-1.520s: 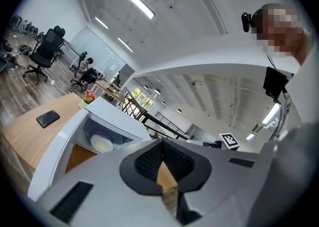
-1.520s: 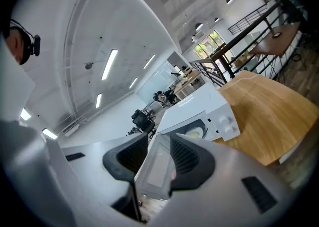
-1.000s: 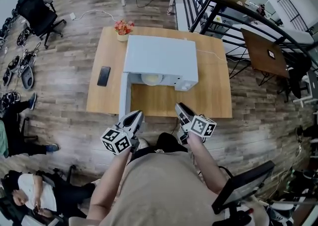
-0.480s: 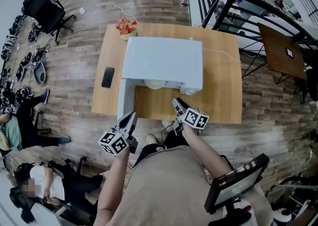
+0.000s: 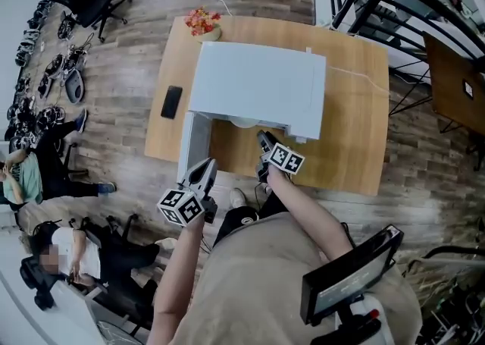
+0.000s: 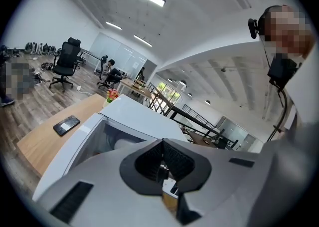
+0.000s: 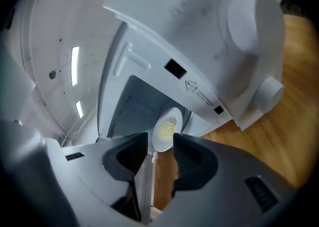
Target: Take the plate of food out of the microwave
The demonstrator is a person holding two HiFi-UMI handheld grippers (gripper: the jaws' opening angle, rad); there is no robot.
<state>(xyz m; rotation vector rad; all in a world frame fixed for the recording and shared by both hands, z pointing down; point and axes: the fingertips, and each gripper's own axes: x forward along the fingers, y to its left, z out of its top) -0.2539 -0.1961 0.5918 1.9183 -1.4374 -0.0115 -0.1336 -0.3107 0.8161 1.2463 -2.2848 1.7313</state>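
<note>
The right gripper view shows most clearly the round white plate of yellowish food (image 7: 166, 127), inside the open white microwave (image 7: 209, 31), just beyond the right gripper's (image 7: 159, 140) partly spread, empty fingers (image 7: 192, 163). The left gripper's (image 6: 162, 146) fingers (image 6: 182, 163) are pressed together, empty.

The person wears a beige short-sleeved T-shirt (image 5: 258, 275). The left tongs (image 5: 209, 164) and the right tongs (image 5: 261, 137) are smooth grey plastic, with black ribbed pads (image 7: 190, 159) set in dark collars. Each bears a white cube (image 5: 182, 207) printed with black square markers. Black headgear (image 6: 255, 21) trails a thin black cable (image 6: 286, 109).
</note>
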